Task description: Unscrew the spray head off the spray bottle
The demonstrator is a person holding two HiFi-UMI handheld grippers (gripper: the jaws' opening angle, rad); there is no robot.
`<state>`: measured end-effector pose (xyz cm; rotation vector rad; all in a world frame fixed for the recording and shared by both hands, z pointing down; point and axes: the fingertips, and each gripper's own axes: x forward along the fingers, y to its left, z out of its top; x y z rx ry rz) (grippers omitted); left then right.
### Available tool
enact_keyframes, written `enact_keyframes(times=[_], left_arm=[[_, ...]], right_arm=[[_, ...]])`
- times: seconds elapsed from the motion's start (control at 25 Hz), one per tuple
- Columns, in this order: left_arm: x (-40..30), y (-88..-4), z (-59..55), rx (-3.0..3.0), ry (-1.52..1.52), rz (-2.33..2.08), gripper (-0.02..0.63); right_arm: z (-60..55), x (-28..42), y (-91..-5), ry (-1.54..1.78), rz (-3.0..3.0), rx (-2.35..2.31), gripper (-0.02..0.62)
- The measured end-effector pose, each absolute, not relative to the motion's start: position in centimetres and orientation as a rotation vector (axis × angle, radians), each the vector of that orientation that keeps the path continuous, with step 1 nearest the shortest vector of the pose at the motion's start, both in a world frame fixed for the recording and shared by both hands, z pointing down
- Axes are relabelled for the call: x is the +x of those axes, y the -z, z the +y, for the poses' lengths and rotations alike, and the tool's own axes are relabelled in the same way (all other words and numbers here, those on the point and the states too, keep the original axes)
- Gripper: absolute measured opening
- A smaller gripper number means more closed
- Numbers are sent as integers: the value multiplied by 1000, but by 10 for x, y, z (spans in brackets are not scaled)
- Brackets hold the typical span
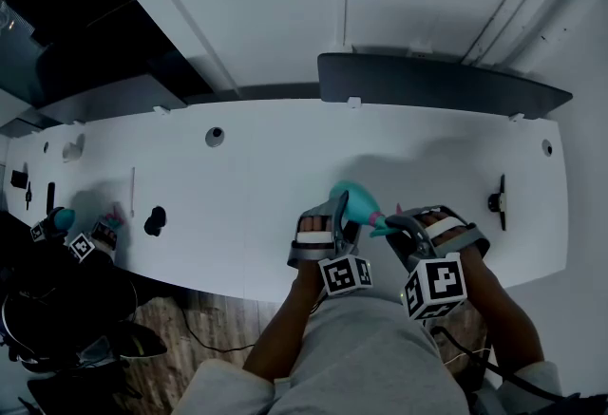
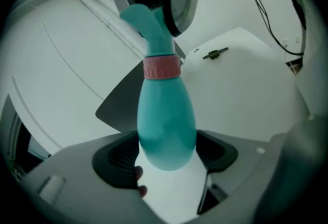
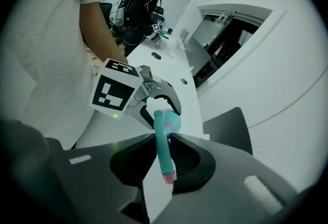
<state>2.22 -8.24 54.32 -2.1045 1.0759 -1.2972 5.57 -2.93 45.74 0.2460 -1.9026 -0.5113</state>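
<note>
The teal spray bottle [image 2: 166, 125] is pinched round its fat body by the left claw [image 2: 165, 155]. Its spray head [image 3: 164, 148] is pinched by the right claw [image 3: 165, 160]. The bottle is held up over the white desk [image 1: 285, 166], near its front edge.

Gripping spray bottle [image 2: 166, 120] body with left gripper [image 1: 344, 214], jaws wide, pads against both sides. Pinching spray head [image 3: 164, 146] with right gripper [image 1: 394, 223], jaws narrow. Holding left forearm [image 1: 285, 328] and right forearm [image 1: 503, 309] bent, with gripper tips converging.
</note>
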Motion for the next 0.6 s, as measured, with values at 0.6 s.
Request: enact_keyframes(times=[0.6], left_arm=[[43,-548,-69,-2292,1295,845,339]], right_arm=[[-12,51,-446,1052,-1721,-86,73]])
